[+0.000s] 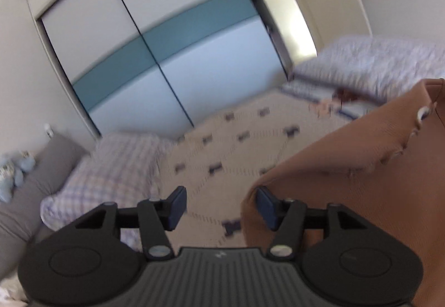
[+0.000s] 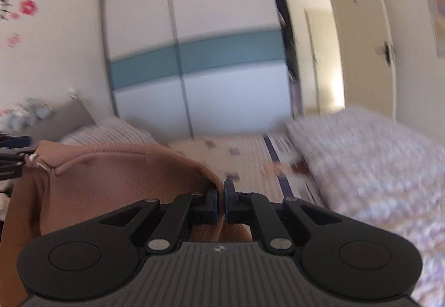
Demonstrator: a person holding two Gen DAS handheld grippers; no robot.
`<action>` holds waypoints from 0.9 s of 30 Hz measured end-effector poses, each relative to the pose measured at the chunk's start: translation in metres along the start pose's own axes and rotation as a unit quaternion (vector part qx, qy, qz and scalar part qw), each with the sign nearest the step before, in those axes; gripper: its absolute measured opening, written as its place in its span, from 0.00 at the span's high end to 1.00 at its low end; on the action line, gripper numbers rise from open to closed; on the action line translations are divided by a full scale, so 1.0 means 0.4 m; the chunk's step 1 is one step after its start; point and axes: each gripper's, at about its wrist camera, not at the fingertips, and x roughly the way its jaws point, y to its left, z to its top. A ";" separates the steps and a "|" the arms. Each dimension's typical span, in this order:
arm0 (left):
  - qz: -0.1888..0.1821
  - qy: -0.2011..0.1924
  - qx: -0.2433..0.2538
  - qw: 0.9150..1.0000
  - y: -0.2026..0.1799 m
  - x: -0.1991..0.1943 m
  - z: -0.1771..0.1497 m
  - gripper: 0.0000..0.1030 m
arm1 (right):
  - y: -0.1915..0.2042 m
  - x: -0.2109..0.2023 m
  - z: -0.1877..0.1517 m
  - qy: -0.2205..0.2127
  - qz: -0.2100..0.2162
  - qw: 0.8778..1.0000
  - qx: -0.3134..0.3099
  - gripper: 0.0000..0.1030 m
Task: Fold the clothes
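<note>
One brown garment (image 2: 111, 182) hung above the bed (image 1: 236, 145). The right gripper (image 2: 221, 204) pinched its edge tight. The left gripper (image 1: 219, 207) was open, holding nothing, the cloth just beside it. Two pillows (image 1: 111, 168) lay behind.

you've got a plain rust-brown knit garment (image 2: 116, 182) in front of you — no print on it, only a fine ribbed weave. under it the cream bedspread (image 1: 222, 151) carries small dark blue-grey squares joined by dotted lines. the pillow (image 1: 111, 168) is checked in pale pink and lilac. the sliding wardrobe doors (image 2: 194, 56) are white with one teal band across the middle. pink-red flower stickers (image 2: 27, 6) dot the white wall. a light blue soft toy (image 1: 14, 170) sits on a grey headboard (image 1: 41, 168).
</note>
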 end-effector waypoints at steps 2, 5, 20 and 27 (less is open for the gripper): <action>-0.001 0.032 -0.012 0.999 -0.041 0.060 -0.056 0.46 | -0.005 0.129 -0.062 0.052 -0.093 0.993 -0.047 0.89; -0.066 0.041 -0.054 0.996 -0.052 0.035 -0.192 0.31 | -0.022 0.139 -0.158 0.037 -0.088 0.994 -0.057 0.74; -0.212 0.176 -0.177 0.945 -0.121 -0.172 -0.597 0.09 | -0.178 -0.195 -0.681 0.230 0.098 0.940 0.233 0.54; -0.186 0.201 -0.197 0.941 -0.189 -0.137 -0.613 0.92 | -0.076 -0.187 -0.716 0.232 0.144 0.931 0.240 0.83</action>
